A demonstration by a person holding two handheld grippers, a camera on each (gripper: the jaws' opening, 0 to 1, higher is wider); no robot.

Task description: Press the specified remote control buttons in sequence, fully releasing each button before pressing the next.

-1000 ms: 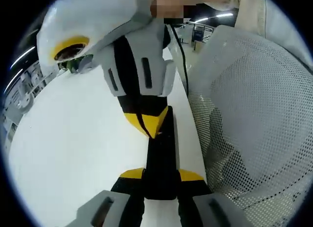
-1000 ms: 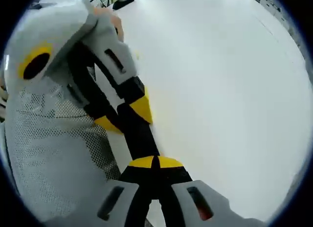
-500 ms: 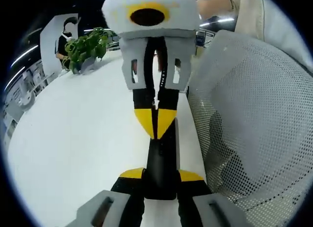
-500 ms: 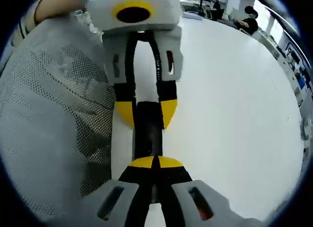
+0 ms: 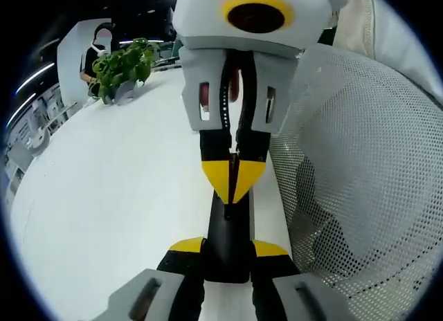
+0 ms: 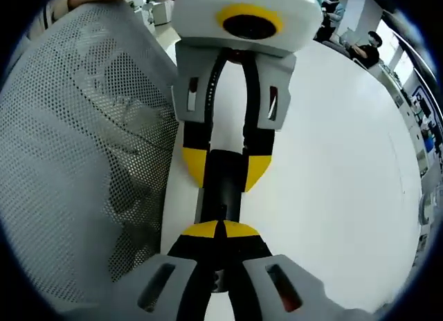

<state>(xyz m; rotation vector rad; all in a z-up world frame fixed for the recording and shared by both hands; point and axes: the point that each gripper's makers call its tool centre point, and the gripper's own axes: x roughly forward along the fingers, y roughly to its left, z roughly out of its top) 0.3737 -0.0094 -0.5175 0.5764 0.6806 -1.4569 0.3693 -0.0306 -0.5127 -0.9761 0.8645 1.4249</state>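
Left tool [image 5: 221, 246] and right tool [image 6: 220, 231], grey slotted bodies, black jaws, yellow tips, yellow-ringed lens housing

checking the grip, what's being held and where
The left gripper clamps the remote at one end; the right gripper, shut, touches its other end.

Mesh chair [image 5: 360, 169], potted plant [image 5: 124, 65]

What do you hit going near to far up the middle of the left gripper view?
Left tongs shut on the black remote control → yellow tips of the right tongs, closed, touching the remote's far part → white table → potted plant at the far edge.
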